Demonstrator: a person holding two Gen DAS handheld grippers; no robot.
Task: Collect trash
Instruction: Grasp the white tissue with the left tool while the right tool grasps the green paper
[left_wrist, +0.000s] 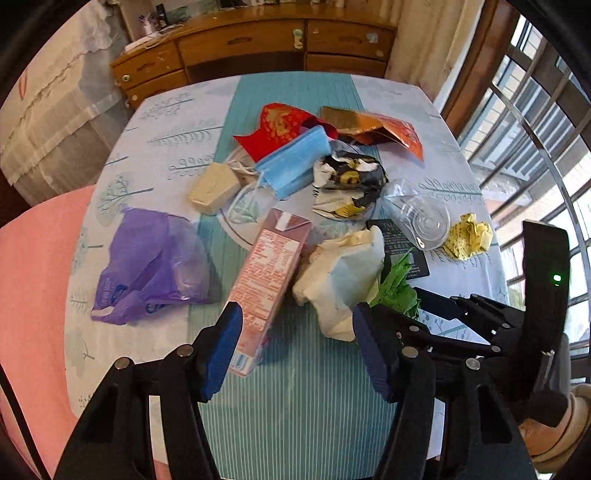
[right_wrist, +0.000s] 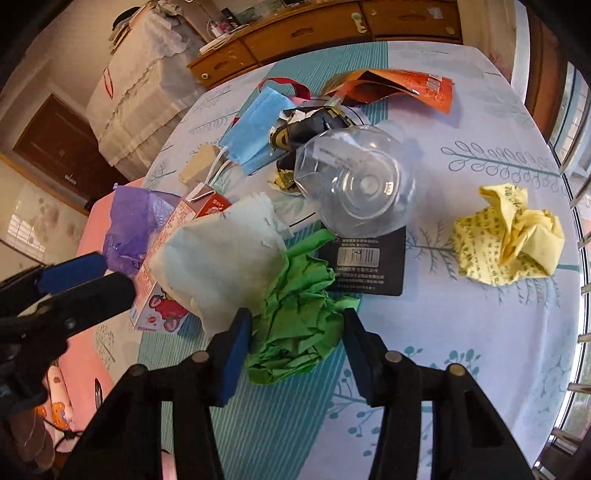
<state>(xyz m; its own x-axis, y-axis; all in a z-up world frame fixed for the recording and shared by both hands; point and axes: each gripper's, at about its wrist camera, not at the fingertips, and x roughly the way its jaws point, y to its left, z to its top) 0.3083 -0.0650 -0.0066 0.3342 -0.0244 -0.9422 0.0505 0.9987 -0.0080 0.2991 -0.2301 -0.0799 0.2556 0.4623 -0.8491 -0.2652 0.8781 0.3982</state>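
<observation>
Right wrist view: right gripper (right_wrist: 291, 347) jaws spread around green crumpled paper (right_wrist: 299, 314); closing may snag white paper bag (right_wrist: 218, 262); left gripper (left_wrist: 295, 347) jaws spread beside pink carton (left_wrist: 266, 273), empty

Left gripper (left_wrist: 297, 343): pointed steeply downward, jaws parted, blue pads (left_wrist: 221, 350) facing each other with a clear gap; neither pad visibly presses on anything. Right gripper (right_wrist: 295, 354): also angled downward, jaws parted at a narrower spacing. In the right wrist view, the left gripper enters from the left edge. A hand (left_wrist: 554, 428) grips the right gripper's handle.
</observation>
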